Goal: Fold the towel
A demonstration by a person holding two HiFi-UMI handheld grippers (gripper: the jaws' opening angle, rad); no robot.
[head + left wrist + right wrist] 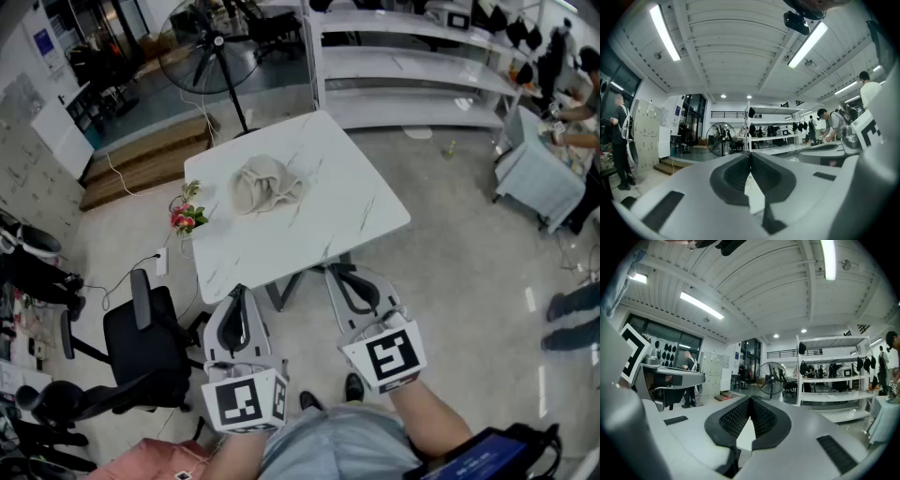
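Head view is showing the crumpled towel (265, 185) lying near the middle of the table (366, 202), at twelve o'clock from you. You are holding the left gripper (241, 298) and right gripper (345, 277) at six o'clock, both jaws pressed together on nothing. Folding is not yet beginning; next you are probably needing to reach in, opening both for an edge.

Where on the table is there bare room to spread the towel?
The table is bare from the towel to the near edge and the right corner. Tightest at the left edge, by the flowers.
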